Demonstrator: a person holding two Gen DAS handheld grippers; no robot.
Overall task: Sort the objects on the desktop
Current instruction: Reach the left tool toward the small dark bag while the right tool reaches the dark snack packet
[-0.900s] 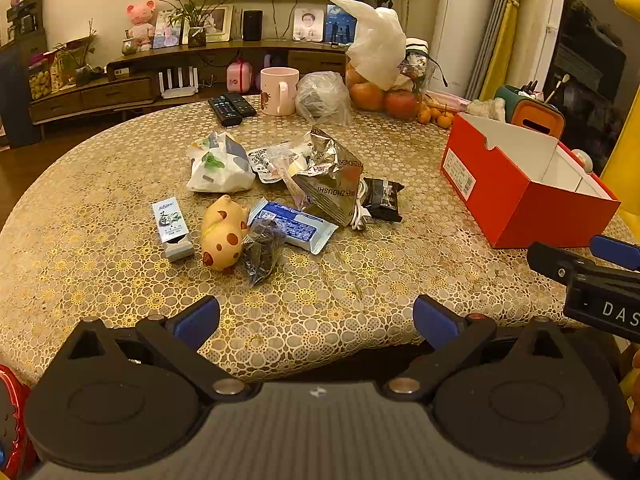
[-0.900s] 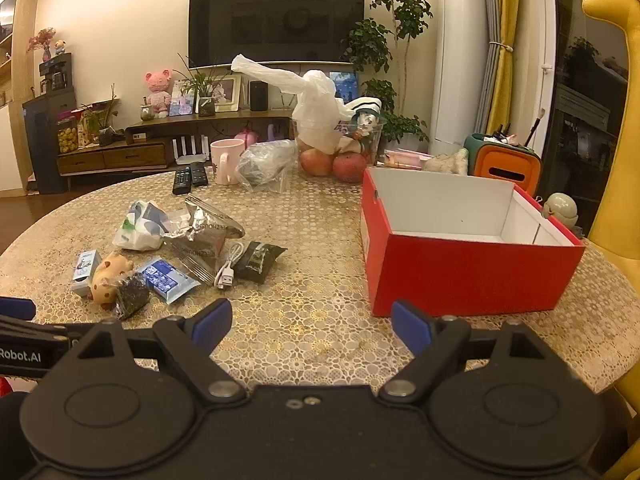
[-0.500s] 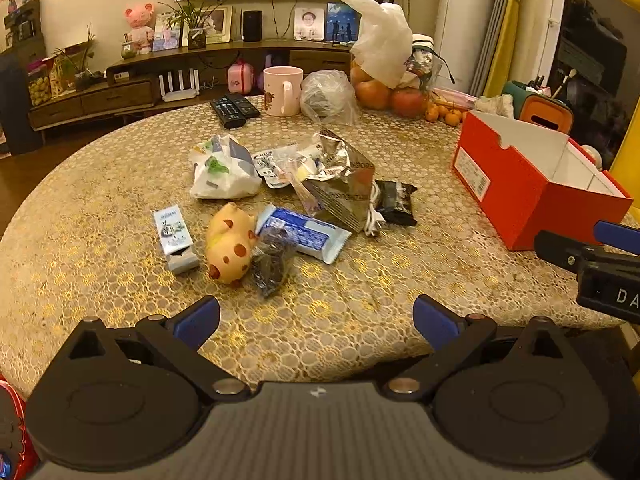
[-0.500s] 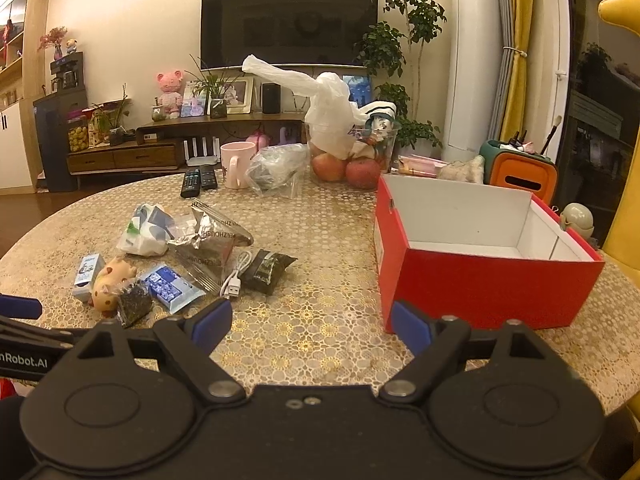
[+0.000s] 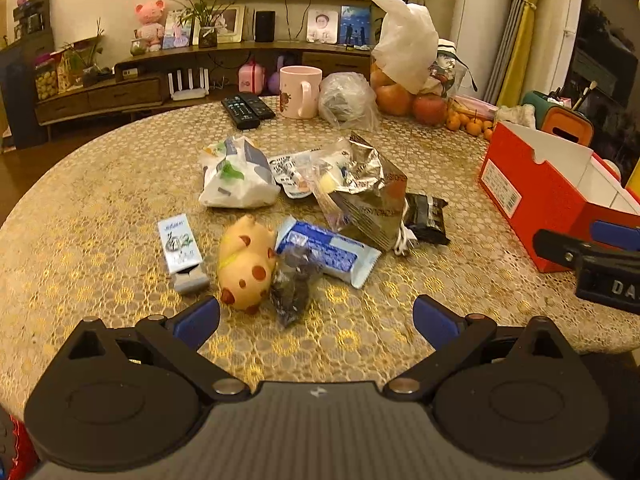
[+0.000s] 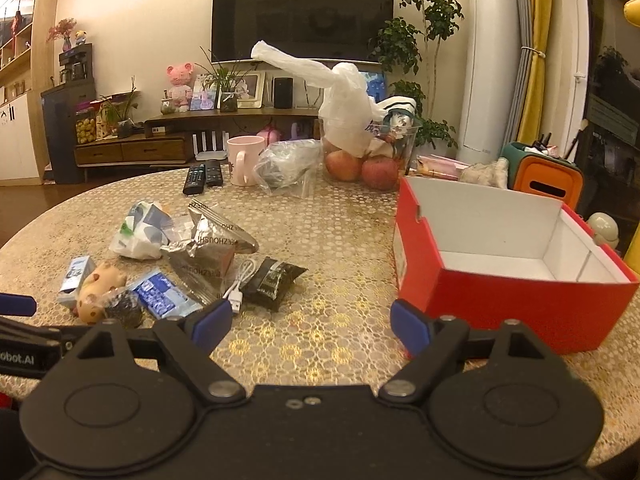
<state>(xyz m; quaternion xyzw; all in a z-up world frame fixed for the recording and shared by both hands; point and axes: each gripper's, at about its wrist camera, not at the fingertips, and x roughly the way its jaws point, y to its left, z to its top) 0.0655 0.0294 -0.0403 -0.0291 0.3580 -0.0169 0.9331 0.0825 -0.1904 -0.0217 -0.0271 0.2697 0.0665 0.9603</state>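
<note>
the left gripper (image 5: 316,318) is held low over the near edge of the round table (image 5: 100,184), its blue-padded fingers spread wide with nothing between them. the right gripper (image 6: 311,326) is held level at the table's edge in the same way, fingers wide apart and empty; its black body is seen at the right edge of the left wrist view. just ahead of the left fingertips a glossy spotted pig toy (image 5: 246,264) is seen, with a dark crinkled wrapper (image 5: 294,280) touching its right side and a small printed carton (image 5: 180,250) beside it on the left. a blue and white snack packet (image 5: 328,254) lies beyond the wrapper, partly under a crumpled silver foil bag (image 5: 364,192). further ahead a soft white plastic pouch (image 5: 236,176) is set. to the right of the foil bag a white usb cable (image 6: 242,280) and a dark shiny sachet (image 6: 274,280) are found. ahead and right of the right gripper an open red cardboard box (image 6: 500,292) with white inner walls is placed, nothing visible inside it. the table is covered with a gold lace-patterned cloth.
</note>
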